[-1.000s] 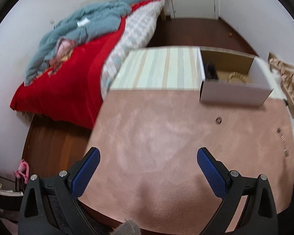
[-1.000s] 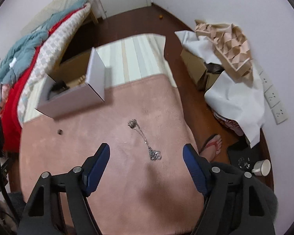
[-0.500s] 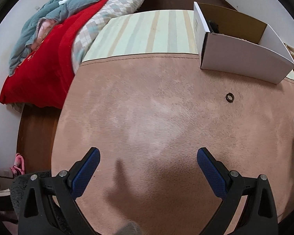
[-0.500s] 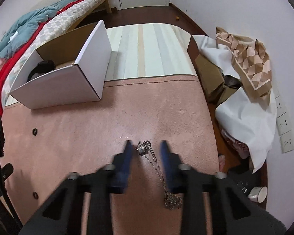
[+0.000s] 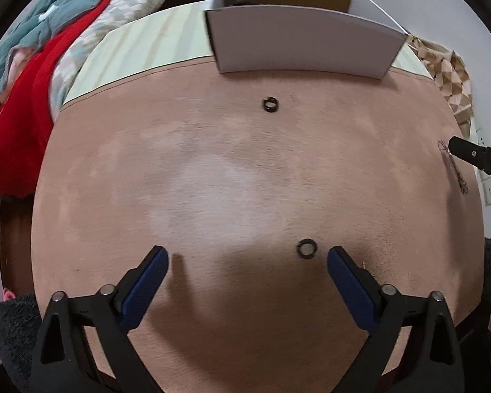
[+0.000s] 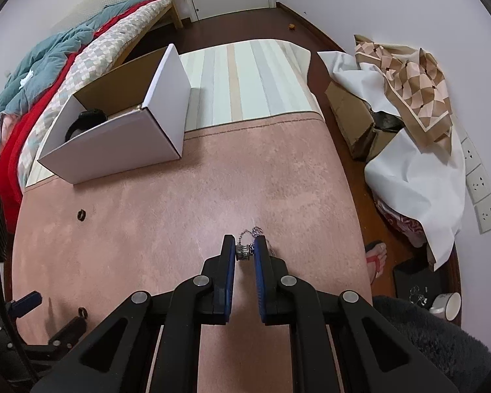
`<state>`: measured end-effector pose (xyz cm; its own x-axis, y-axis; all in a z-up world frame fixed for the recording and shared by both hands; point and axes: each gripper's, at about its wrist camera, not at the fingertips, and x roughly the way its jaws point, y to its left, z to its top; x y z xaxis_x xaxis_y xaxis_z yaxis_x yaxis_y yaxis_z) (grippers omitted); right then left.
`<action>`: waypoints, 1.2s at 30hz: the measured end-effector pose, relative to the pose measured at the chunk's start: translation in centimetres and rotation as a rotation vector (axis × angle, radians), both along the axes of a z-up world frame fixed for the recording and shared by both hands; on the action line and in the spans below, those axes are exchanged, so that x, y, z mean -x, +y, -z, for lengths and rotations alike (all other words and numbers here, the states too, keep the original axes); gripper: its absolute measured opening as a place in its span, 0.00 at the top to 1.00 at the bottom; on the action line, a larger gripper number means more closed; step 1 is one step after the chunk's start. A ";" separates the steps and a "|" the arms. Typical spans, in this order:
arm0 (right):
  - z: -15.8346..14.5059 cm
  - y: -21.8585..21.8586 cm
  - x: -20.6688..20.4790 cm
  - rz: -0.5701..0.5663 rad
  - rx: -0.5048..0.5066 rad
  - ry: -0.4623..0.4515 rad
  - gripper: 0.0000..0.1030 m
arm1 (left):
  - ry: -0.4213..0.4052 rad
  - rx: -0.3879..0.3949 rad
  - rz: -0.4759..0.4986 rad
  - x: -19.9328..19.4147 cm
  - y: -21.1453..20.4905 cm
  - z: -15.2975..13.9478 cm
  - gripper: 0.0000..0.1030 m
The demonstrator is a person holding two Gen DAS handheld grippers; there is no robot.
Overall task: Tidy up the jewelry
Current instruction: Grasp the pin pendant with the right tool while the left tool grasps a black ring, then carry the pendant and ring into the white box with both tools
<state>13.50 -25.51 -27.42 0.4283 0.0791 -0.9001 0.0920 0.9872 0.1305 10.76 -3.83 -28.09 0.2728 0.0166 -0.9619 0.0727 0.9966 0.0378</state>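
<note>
On the pink rug (image 5: 212, 180) lie two small dark rings. The near ring (image 5: 306, 248) sits between the fingers of my left gripper (image 5: 247, 255), close to the right finger and untouched; the jaws are closing. The far ring (image 5: 270, 104) lies in front of the white cardboard box (image 5: 304, 42). My right gripper (image 6: 244, 244) is shut on the clasp end of a silver necklace (image 6: 244, 251), and its chain trails onto the rug (image 6: 212, 190). The box (image 6: 121, 140) holds a black band (image 6: 88, 116). Both rings (image 6: 81, 214) (image 6: 81, 311) show at the left.
A bed with a red blanket (image 5: 13, 124) runs along the left. A striped mat (image 6: 245, 78) lies behind the rug. Cardboard, white paper (image 6: 415, 177) and patterned cloth pile up at the right wall. A person's foot in a sandal (image 6: 376, 258) and a white cup (image 6: 448, 304) are on the floor.
My right gripper went from wide open to shut on the necklace's end. My left gripper came down closer to the rug and swung right, bringing the near ring between its fingers.
</note>
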 end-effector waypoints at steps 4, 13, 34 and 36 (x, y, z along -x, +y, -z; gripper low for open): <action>-0.2 -0.1 0.5 0.007 0.003 0.002 0.88 | -0.017 0.020 0.022 0.2 -0.6 0.0 0.24; -1.1 -0.2 0.7 0.016 -0.004 -0.012 0.88 | -0.047 0.030 0.104 0.4 -2.7 -0.9 0.91; -12.1 0.9 0.6 -0.027 -0.154 -0.190 0.88 | -0.213 0.101 0.112 -2.6 -1.1 -10.7 0.91; -13.7 1.1 0.2 -0.033 -0.164 -0.218 0.88 | -0.250 0.108 0.114 -3.4 -0.9 -12.7 0.91</action>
<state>13.32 -24.38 -13.68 0.6052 0.2329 -0.7612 0.0129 0.9533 0.3019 14.20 -4.72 -15.43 0.4960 -0.1268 -0.8590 0.1862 0.9818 -0.0374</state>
